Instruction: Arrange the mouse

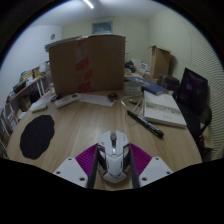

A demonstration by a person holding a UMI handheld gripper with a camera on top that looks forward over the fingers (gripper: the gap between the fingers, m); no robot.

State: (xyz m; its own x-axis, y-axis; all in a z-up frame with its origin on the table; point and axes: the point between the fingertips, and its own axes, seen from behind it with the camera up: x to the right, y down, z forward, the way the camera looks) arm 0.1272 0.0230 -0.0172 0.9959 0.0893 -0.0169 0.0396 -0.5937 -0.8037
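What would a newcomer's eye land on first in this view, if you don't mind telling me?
First the white mouse, held between the gripper jaws just above the wooden table. Next the big cardboard box standing at the table's far edge, and the round black mouse pad lying left of the mouse.

Gripper [113, 165]: two fingers, light grey to white bodies, flat angular outer faces flaring outward toward 7 and 5 o'clock. Inner faces carry magenta-purple pads [87, 156], wedge-shaped, one per finger, wider toward the base and narrowing toward the tips at 12 o'clock. Pad surfaces look matte and uniform in colour. Finger shells plain; no screws, cables or markings can be made out. Lower finger bases run into dark shadow at 6 o'clock.
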